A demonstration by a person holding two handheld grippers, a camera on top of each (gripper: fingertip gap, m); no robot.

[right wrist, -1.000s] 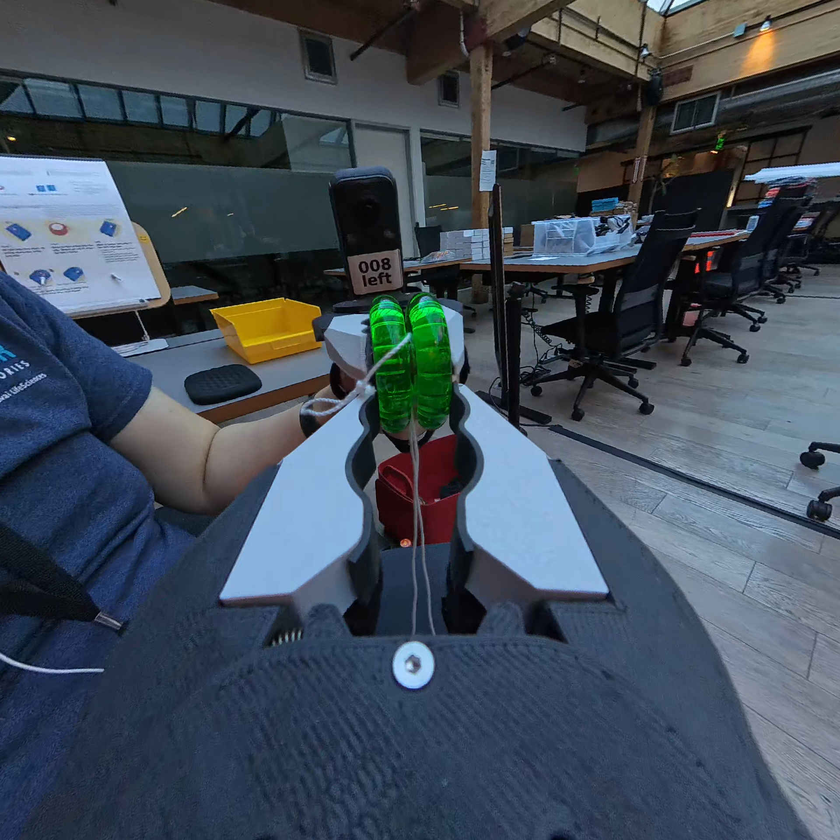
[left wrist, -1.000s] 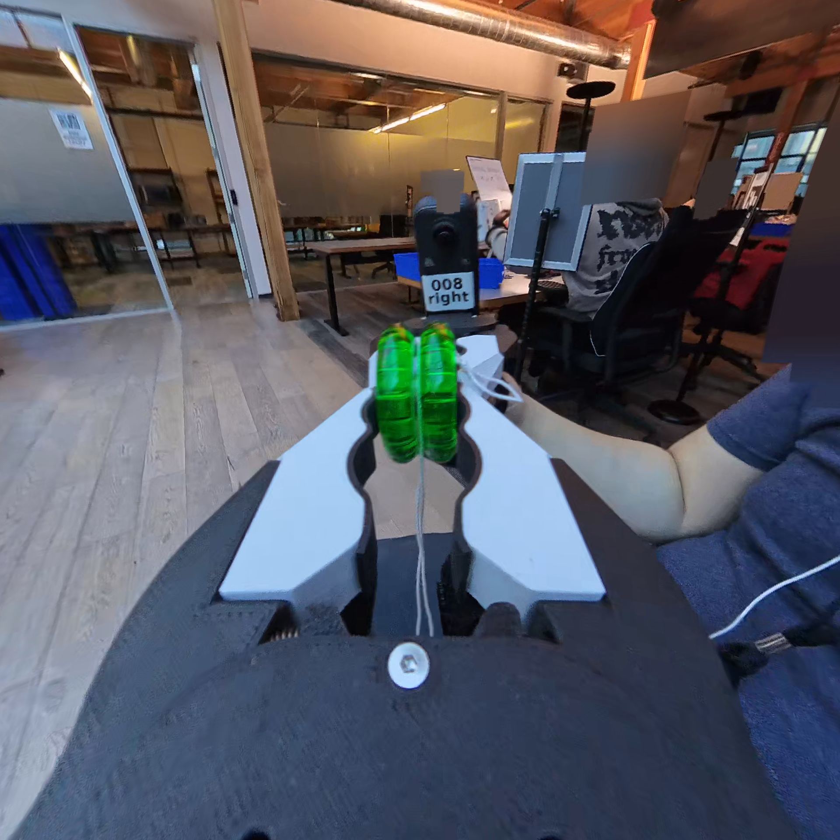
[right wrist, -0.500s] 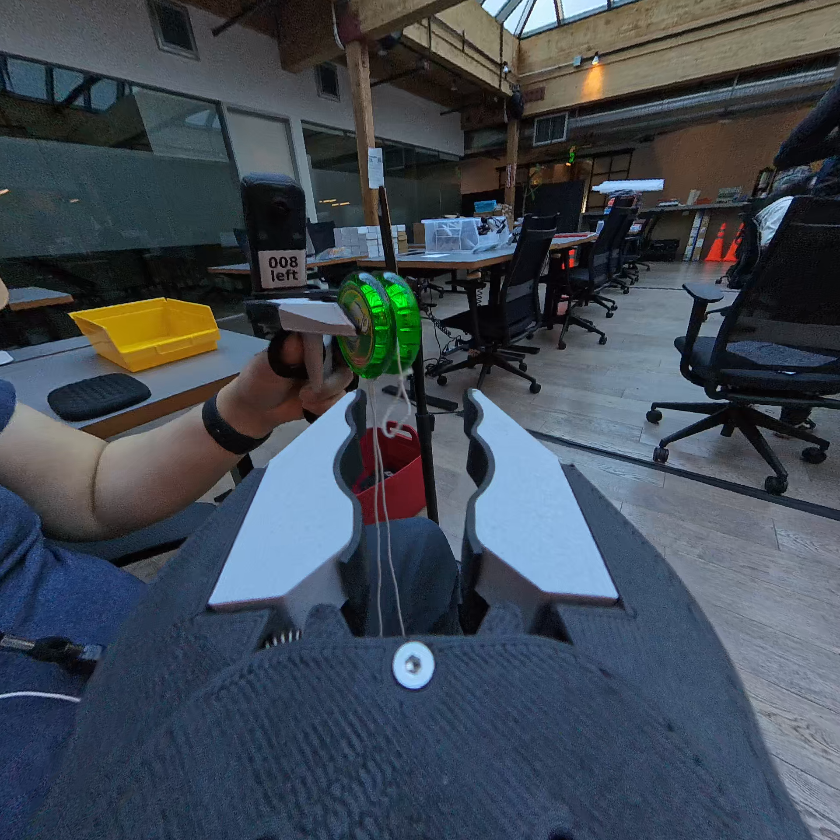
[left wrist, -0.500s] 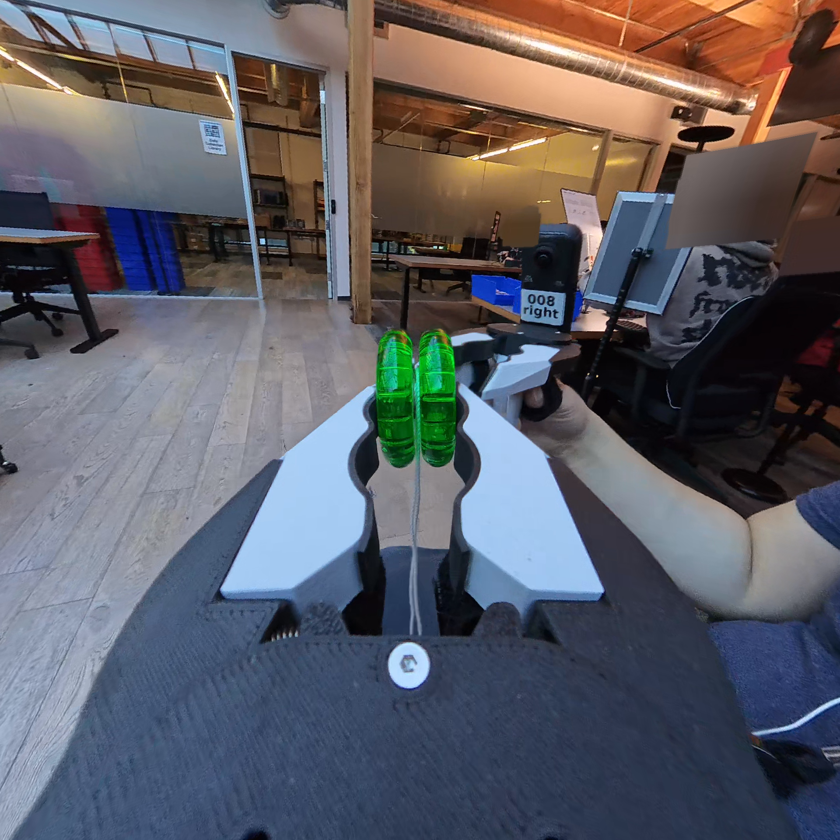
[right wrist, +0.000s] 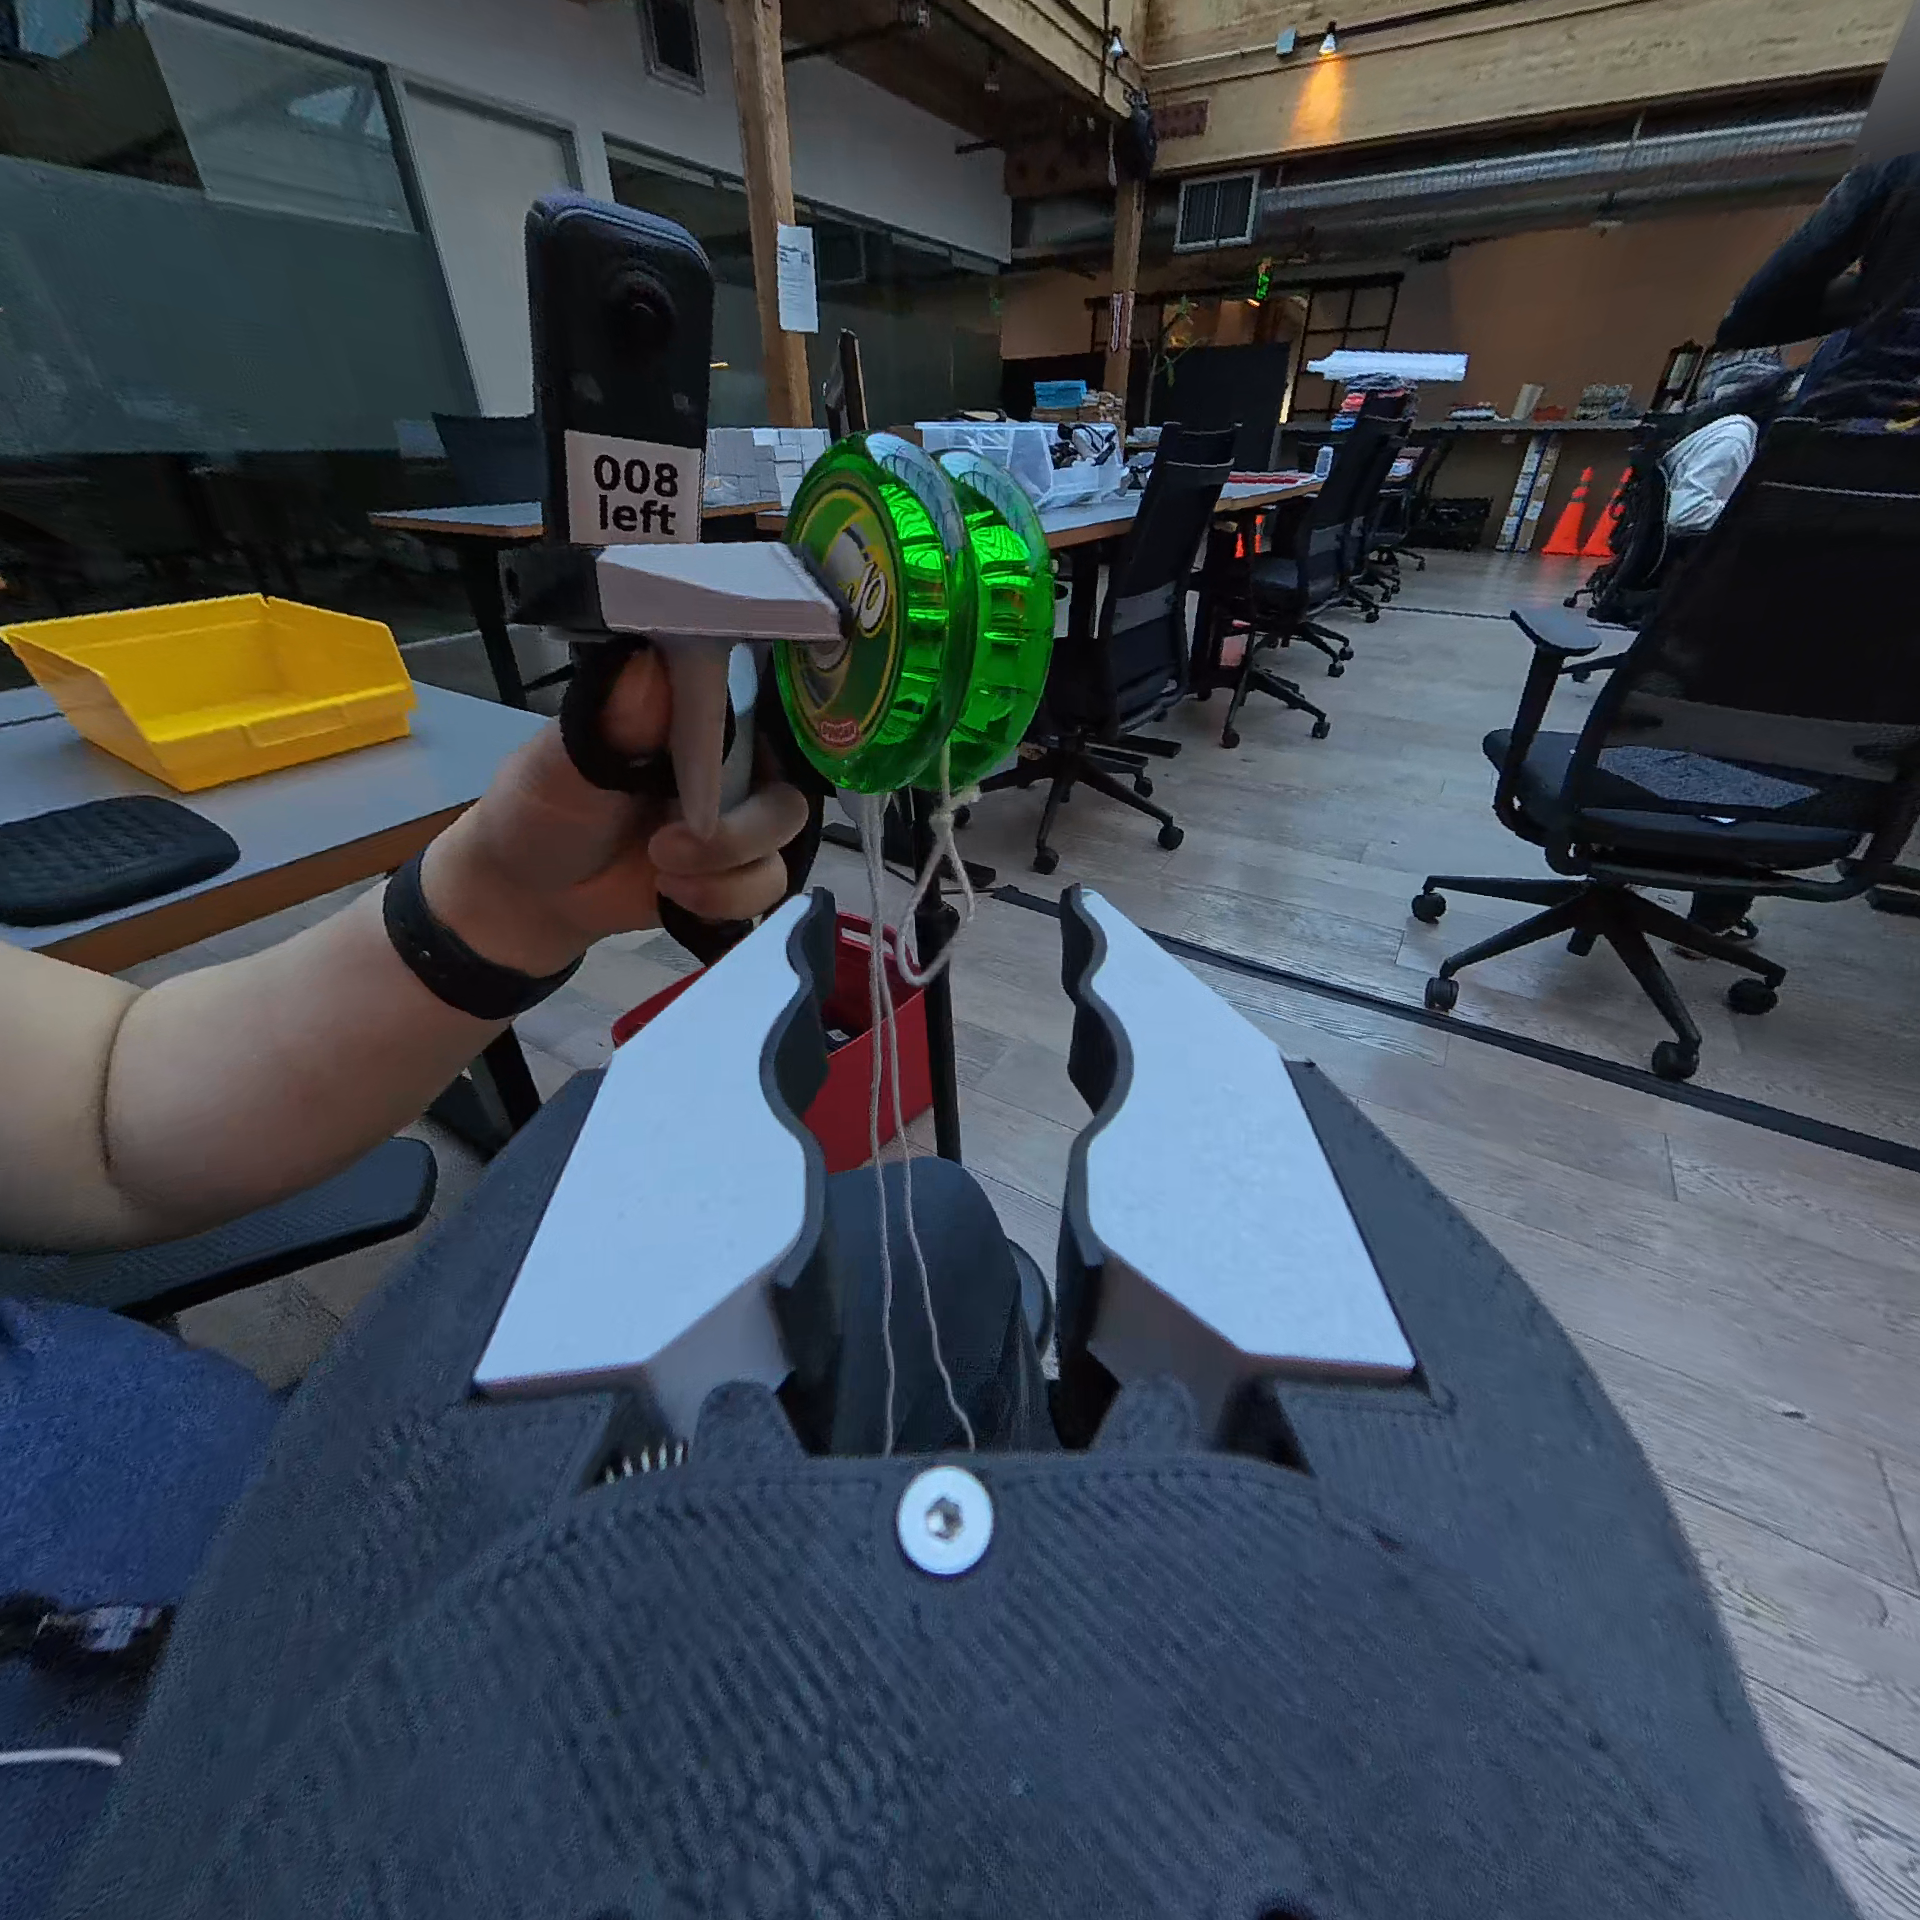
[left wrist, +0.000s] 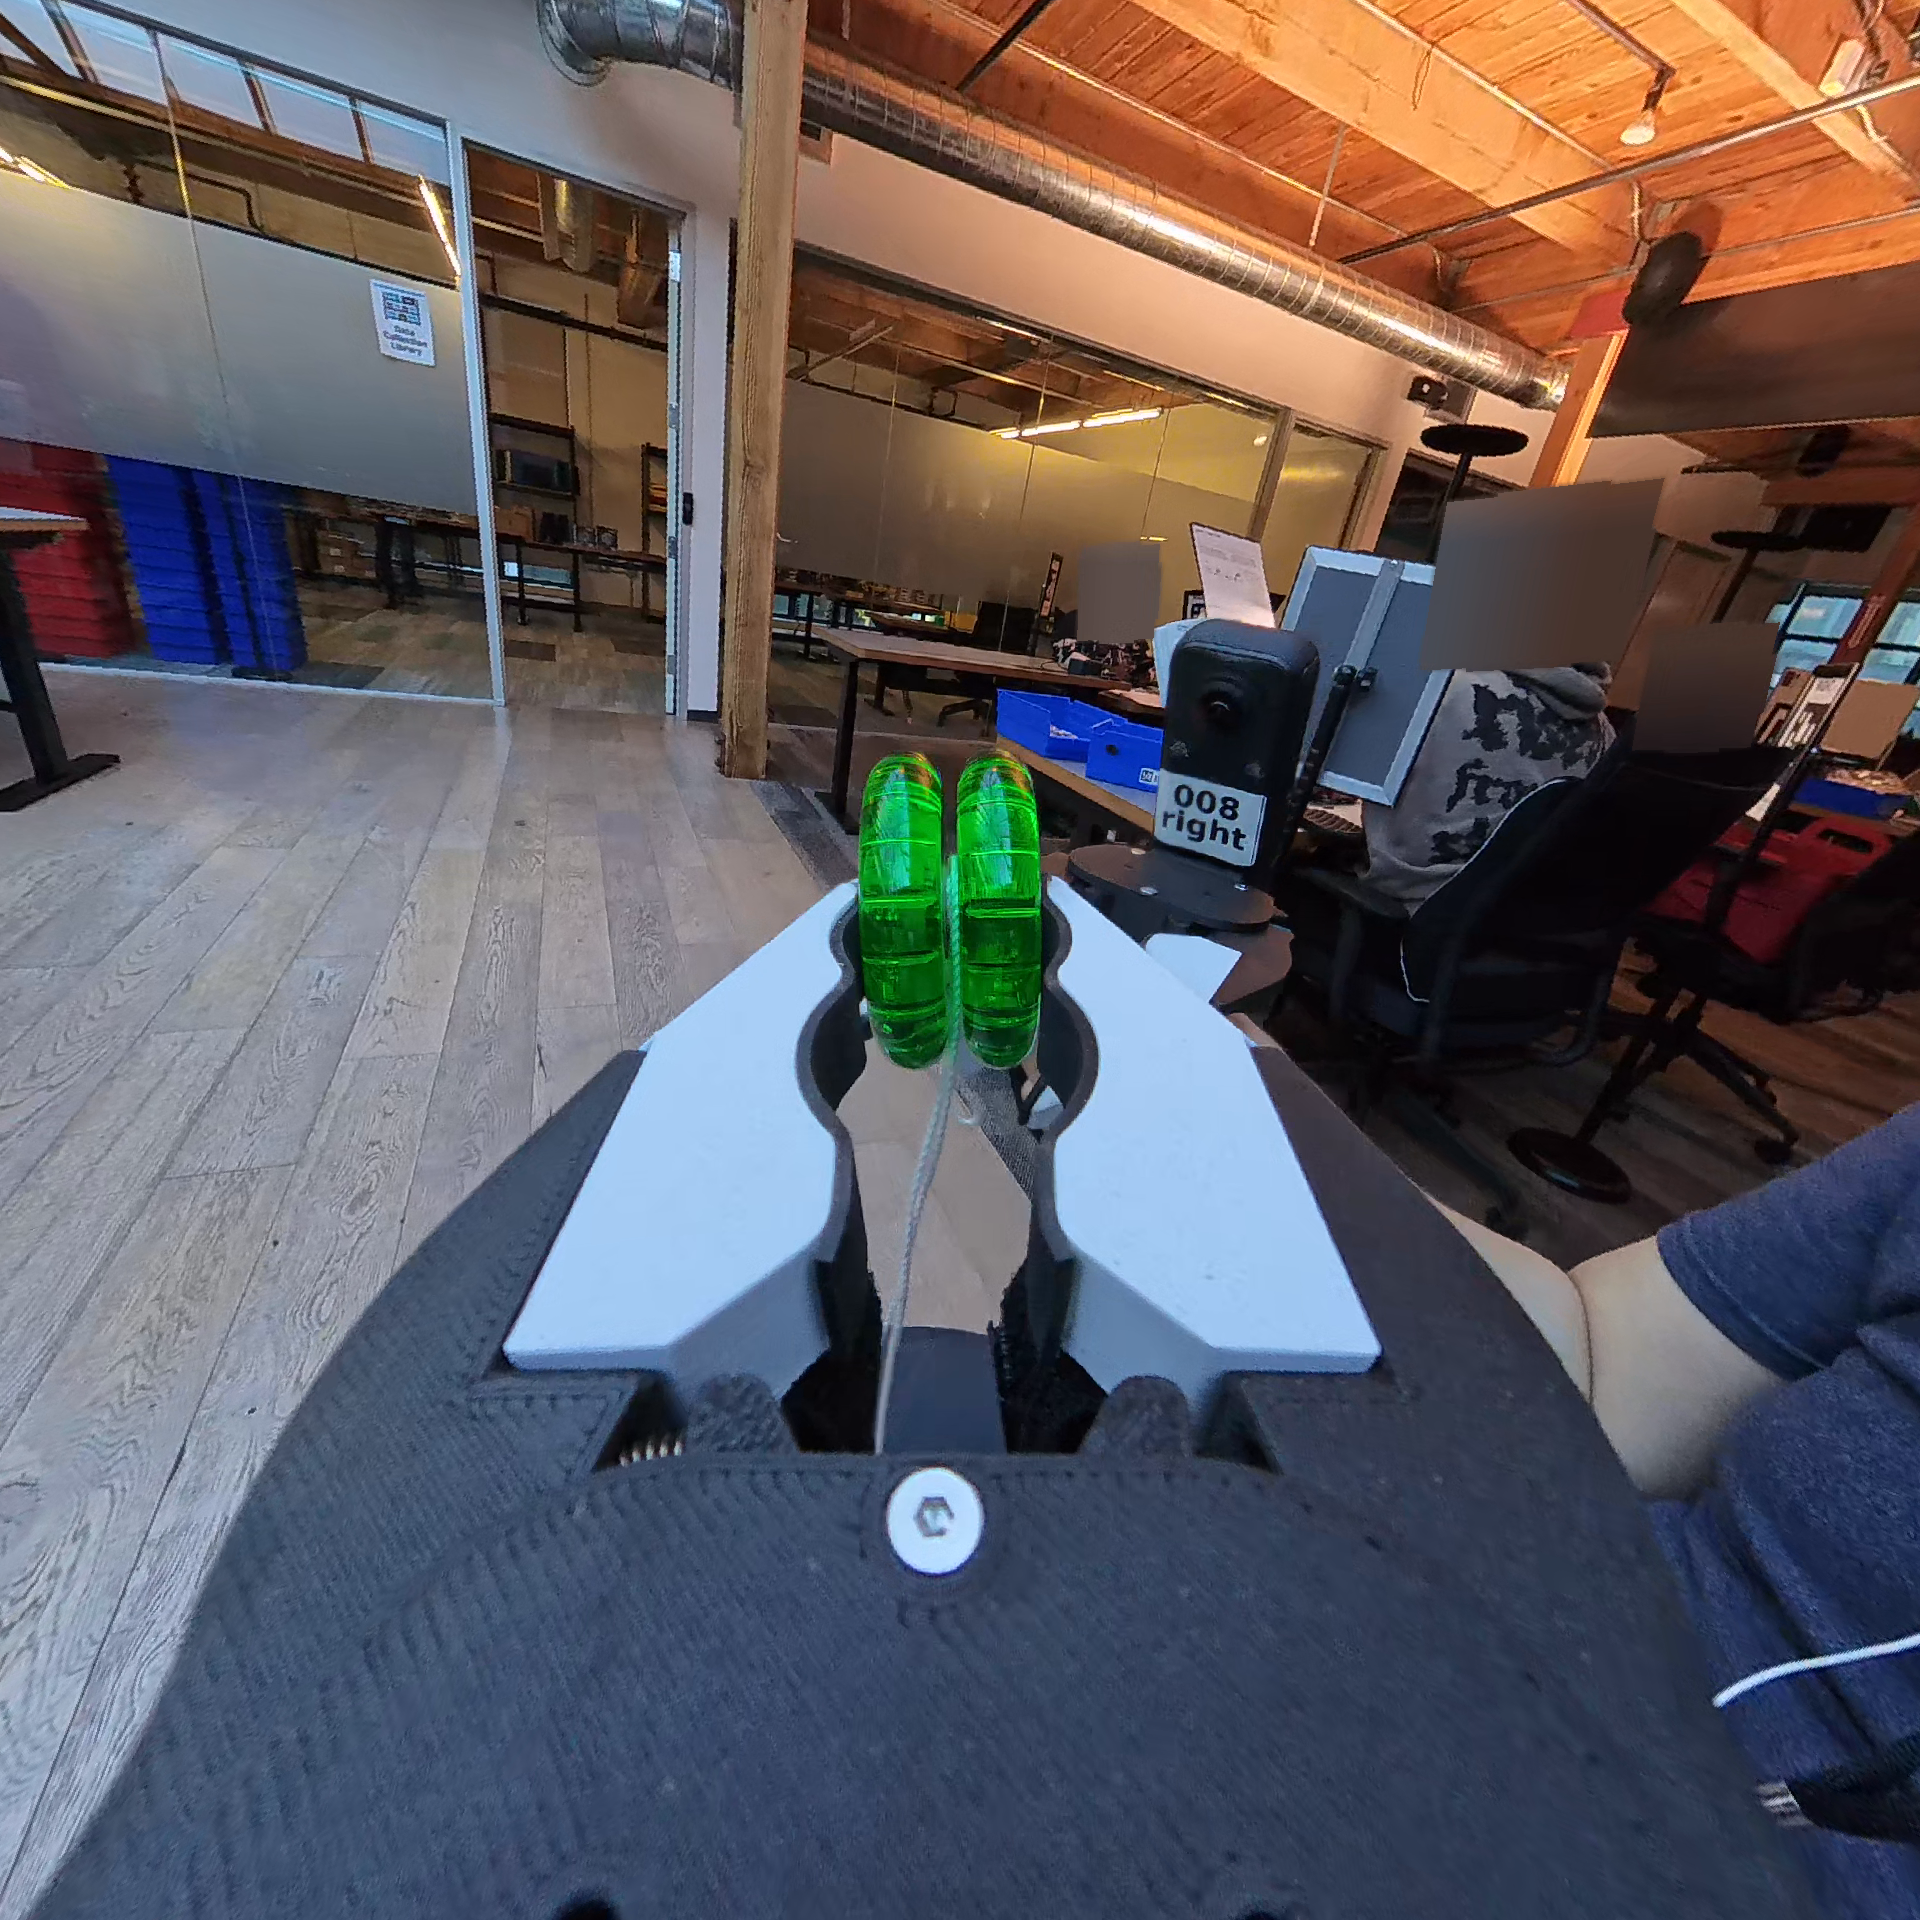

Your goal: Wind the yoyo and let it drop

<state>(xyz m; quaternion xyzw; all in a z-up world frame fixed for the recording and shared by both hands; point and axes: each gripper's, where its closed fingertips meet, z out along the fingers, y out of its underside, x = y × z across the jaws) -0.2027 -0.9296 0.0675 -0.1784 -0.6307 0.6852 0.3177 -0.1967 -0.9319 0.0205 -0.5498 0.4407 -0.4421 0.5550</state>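
Note:
A clear green yoyo point(left wrist: 899, 914) is clamped between the white fingertips of my left gripper point(left wrist: 951, 904), held on edge. Its white string point(left wrist: 914, 1195) hangs down between the fingers. In the right wrist view the yoyo point(right wrist: 914, 613) shows side on, with one of the left gripper's fingers point(right wrist: 717, 592) pressed on its near face. My right gripper point(right wrist: 945, 914) is open and empty, just below and nearer than the yoyo. The string point(right wrist: 883, 1039) and its knotted loop point(right wrist: 940, 904) dangle in the gap between its fingers.
A grey table point(right wrist: 312, 790) with a yellow bin point(right wrist: 208, 675) stands on the left, and a red container point(right wrist: 873, 1039) sits on the floor below. Office chairs point(right wrist: 1714, 748) stand on the right. A wooden post point(left wrist: 764, 416) and a seated person point(left wrist: 1486, 769) are farther off. The gap from one gripper's tips to the other's is roughly 5 cm.
My right gripper, shut on the yoyo a second ago, has opened and drawn back and down. My left gripper still grips the yoyo and has swung it away, so it now shows side on.

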